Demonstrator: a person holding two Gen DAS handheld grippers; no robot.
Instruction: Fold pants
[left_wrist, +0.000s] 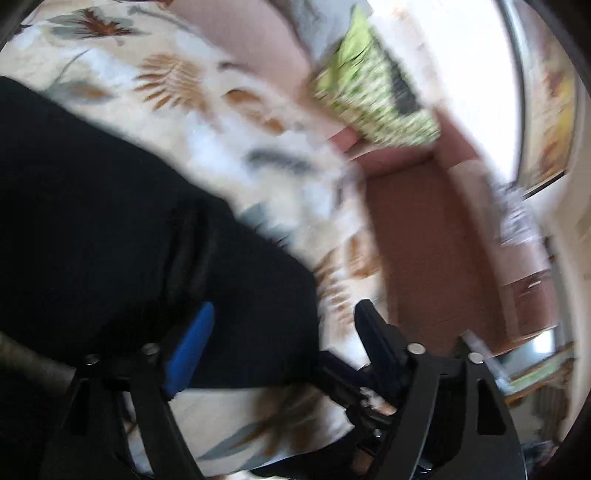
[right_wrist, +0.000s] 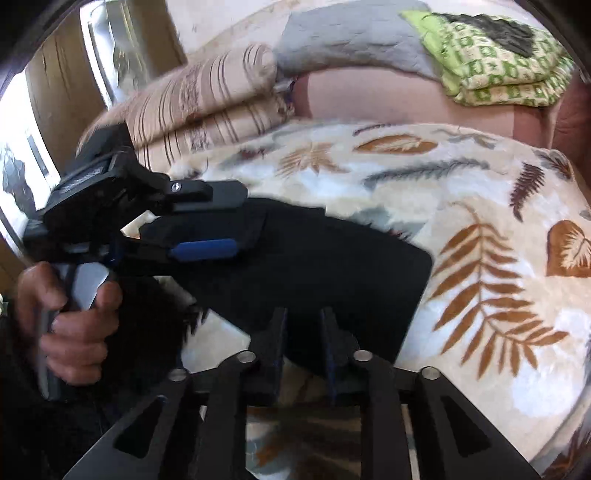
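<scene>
Left gripper (right_wrist: 225, 221) gaping over black pants (right_wrist: 314, 266); right gripper (right_wrist: 303, 332) parted, gripping nothing, near folded edge. Could snag fabric, undoing fold on leaf-print blanket (right_wrist: 480, 206).

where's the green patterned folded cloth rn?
Right wrist view, top right: green patterned folded cloth lies at the bed's far end, beside the grey pillow, beyond the leaf-print blanket.

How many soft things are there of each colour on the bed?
Black: 1, the pants
Leafy cream: 1, the blanket
Green patterned: 1, the folded cloth
Grey: 1, the quilted cloth
Beige striped: 1, the folded bedding
Total: 5
</scene>
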